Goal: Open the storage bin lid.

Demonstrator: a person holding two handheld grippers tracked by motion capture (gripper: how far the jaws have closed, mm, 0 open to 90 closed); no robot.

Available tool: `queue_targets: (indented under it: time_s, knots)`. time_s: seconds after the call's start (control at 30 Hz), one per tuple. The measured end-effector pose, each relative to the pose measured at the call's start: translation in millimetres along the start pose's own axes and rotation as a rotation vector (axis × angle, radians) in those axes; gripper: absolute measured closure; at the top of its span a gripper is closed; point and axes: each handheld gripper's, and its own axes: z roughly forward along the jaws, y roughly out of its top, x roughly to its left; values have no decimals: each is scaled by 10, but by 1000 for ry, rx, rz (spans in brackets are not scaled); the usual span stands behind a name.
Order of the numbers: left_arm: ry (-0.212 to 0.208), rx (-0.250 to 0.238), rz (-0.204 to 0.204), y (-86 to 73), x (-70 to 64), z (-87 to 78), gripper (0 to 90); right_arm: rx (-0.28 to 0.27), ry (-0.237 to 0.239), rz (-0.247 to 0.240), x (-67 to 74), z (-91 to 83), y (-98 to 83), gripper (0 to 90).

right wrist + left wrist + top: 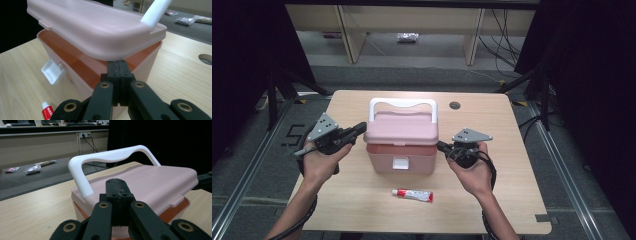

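The left tool (360,127), jaws pressed together with nothing between them, has its tip at the left end of the pink storage box (401,145), level with the seam under the lid; in the left gripper view its closed jaws (116,185) lie against the lid's near corner, just beside the foot of the white handle (105,160). The right tool (442,146) is likewise closed and empty, and in the right gripper view its tip (117,67) sits at the corner of the box right under the overhanging lid edge. The box stands in the middle of the bench (512,165), between the two tools. Its lid (92,27) is pale pink with rounded corners and a small tab on its front edge, and it sits raised off the body, tilted, so that a gap shows the orange-brown inner wall (75,58) beneath it. The handle is a broad white arch, standing up at the far side of the lid. A white latch (53,71) hangs open on the front wall. A small white tube with a red label and red cap (412,195) lies on the bench in front of the box, well apart from both tools.
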Motion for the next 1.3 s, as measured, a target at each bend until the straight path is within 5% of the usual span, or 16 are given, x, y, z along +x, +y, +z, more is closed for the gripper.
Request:
queue_targets:
  time_s: [0.57, 1.3]
  knots:
    - [-79, -38, 47, -86, -265, -106, 898, -24, -6, -1, -28, 8, 126, 900]
    - [-158, 8, 71, -314, -471, 62, 897, -51, -45, -14, -39, 9, 222, 900]
